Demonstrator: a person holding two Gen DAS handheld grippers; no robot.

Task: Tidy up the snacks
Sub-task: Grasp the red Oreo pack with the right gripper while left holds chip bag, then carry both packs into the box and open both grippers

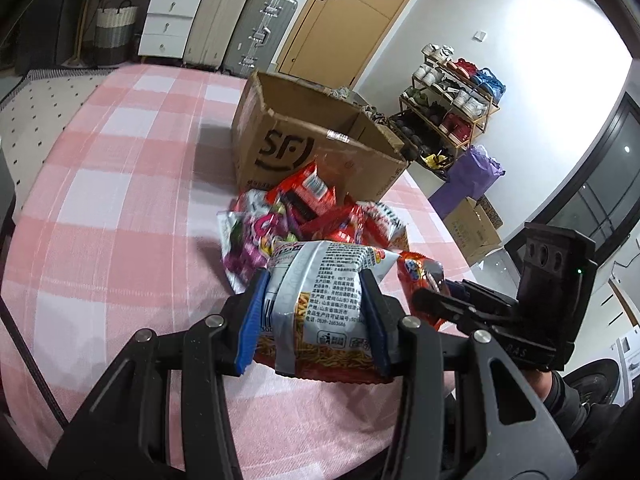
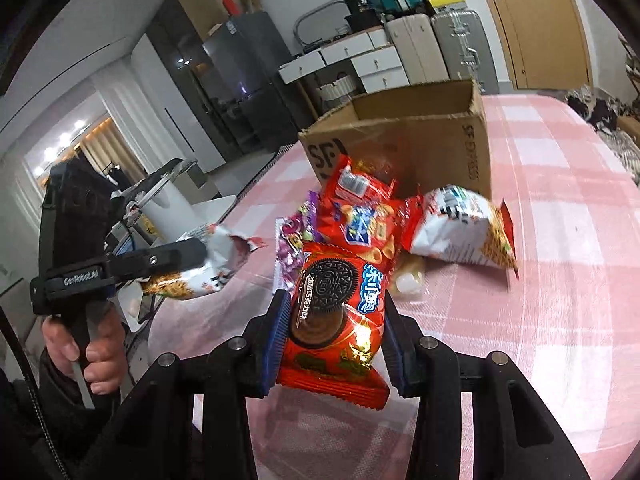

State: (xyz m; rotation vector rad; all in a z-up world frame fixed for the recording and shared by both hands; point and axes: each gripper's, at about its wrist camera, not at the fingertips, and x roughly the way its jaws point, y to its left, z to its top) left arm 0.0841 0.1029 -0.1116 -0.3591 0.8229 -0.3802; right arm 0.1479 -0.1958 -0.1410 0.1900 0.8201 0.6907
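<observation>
My left gripper [image 1: 316,300] is shut on a silver and orange noodle-snack bag [image 1: 320,300], held above the pink checked tablecloth [image 1: 120,200]. It also shows in the right wrist view [image 2: 188,256], with the bag [image 2: 200,268]. My right gripper [image 2: 334,320] is shut on a red Oreo cookie packet [image 2: 336,312]; it shows at the right of the left wrist view [image 1: 436,300]. A pile of snack packets [image 1: 304,216] [image 2: 360,216] lies in front of an open cardboard box [image 1: 320,140] [image 2: 420,136].
Another silver snack bag [image 2: 464,232] lies right of the pile. Suitcases [image 1: 240,20], white drawers [image 1: 168,24] and a door stand behind the table. A shoe rack [image 1: 452,100] and a purple bag [image 1: 472,180] stand beyond the right table edge.
</observation>
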